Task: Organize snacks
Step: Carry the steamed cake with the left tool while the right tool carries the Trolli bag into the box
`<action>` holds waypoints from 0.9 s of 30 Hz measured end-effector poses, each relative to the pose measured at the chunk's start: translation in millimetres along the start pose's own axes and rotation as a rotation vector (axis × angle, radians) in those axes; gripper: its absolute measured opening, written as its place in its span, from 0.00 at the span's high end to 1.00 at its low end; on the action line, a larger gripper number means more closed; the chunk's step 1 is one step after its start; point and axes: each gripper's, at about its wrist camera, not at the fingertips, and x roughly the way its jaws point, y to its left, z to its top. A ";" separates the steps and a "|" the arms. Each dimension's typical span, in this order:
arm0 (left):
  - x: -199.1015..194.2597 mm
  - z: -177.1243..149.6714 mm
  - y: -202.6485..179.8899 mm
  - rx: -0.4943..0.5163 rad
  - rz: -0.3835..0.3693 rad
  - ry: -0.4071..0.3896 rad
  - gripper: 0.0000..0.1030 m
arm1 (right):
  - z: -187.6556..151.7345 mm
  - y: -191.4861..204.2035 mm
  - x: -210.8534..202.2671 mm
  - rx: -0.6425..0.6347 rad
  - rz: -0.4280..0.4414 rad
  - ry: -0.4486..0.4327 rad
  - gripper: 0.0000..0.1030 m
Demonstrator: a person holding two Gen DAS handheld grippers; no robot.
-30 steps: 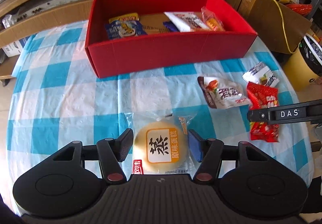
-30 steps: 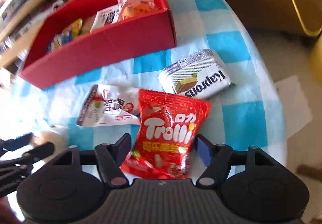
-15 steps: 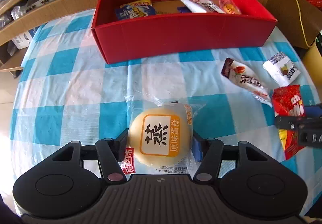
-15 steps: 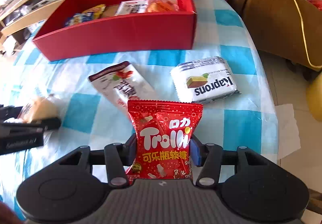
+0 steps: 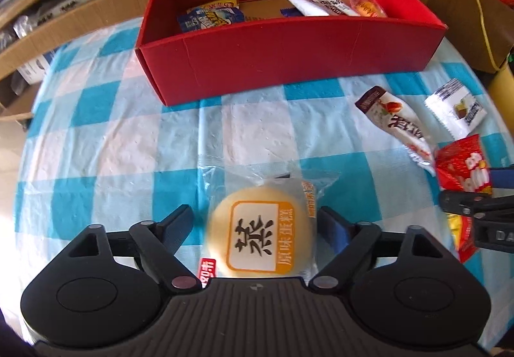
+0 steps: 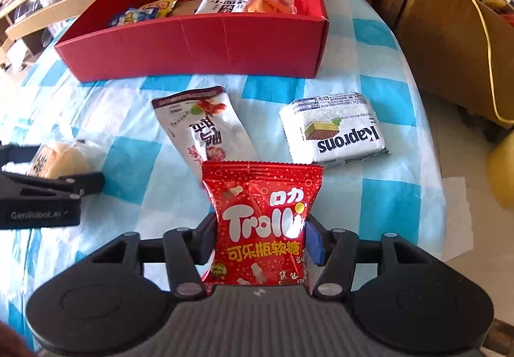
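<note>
The steamed cake [image 5: 261,236], a round yellow bun in clear wrap, sits between the fingers of the left claw [image 5: 257,228]. The right-hand pad presses its wrapper; the left-hand pad shows a slight gap, so whether the grip is firm I cannot tell. A second ago these fingers stood wide to either side of the cake as it lay on the bench [image 5: 106,138]; since then they have narrowed around it and the cake seems lifted a little.

The red Trolli gummy bag [image 6: 261,228] stands upright in the right claw [image 6: 260,239], pinched at its waist by both pads. A second ago it lay flat between open fingers; now it is gripped and raised clear of the checked cloth.

Both snacks are therefore in hand, and the likely next step is carrying them to the red box [image 5: 289,58], which stands beyond on the bench and already holds several packets. Two remain on the cloth: the white jujube packet [image 6: 205,135] and the Kaprons wafer pack [image 6: 335,132], near each other in front of the box. The thin gummy bag may flop or slip in transit.
</note>
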 end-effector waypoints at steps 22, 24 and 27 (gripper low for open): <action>-50.9 11.4 -18.7 -0.009 -0.071 -0.116 0.37 | 1.6 -1.8 -56.6 0.037 0.063 -0.138 0.19; -51.0 19.2 -18.4 -0.012 -0.070 -0.127 0.37 | 10.3 -1.8 -57.4 0.041 0.061 -0.153 0.19; -51.0 32.5 -16.6 -0.018 -0.062 -0.148 0.37 | 25.5 -3.0 -58.6 0.052 0.064 -0.172 0.19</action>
